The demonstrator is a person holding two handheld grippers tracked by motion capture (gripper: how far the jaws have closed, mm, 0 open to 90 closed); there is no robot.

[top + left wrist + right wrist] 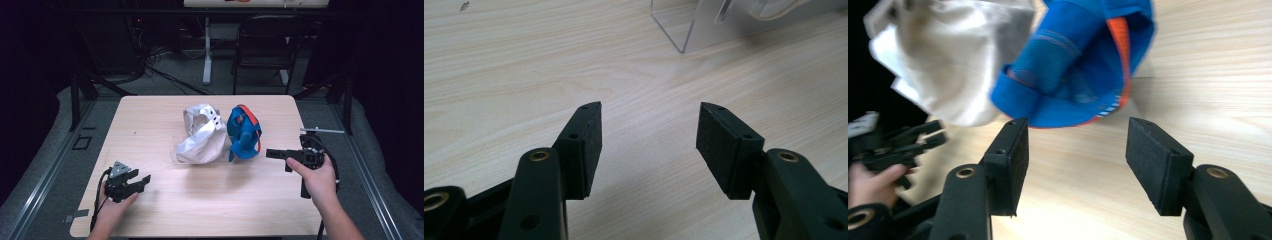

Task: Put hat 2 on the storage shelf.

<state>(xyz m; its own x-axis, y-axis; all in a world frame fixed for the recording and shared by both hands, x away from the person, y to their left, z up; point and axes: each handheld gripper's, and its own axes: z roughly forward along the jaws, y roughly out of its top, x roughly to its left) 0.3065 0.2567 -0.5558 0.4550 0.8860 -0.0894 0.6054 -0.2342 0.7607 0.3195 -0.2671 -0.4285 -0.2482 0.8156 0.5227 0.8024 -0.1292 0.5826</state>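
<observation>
Blue fabric cap with orange trim (244,133) sits mid-table, touching the crumpled cream-white cloth cap (201,134) on its left. Right gripper (276,153) points straight at the blue cap from its right side, jaws spread, nothing held; clearly the nearer tool. In the right gripper view the cap's soft, mesh-like blue crown (1073,65) lies just ahead of the pads. Left gripper (141,181) rests well apart on the pale wood-grain table (150,115), jaws likewise spread and empty.
</observation>
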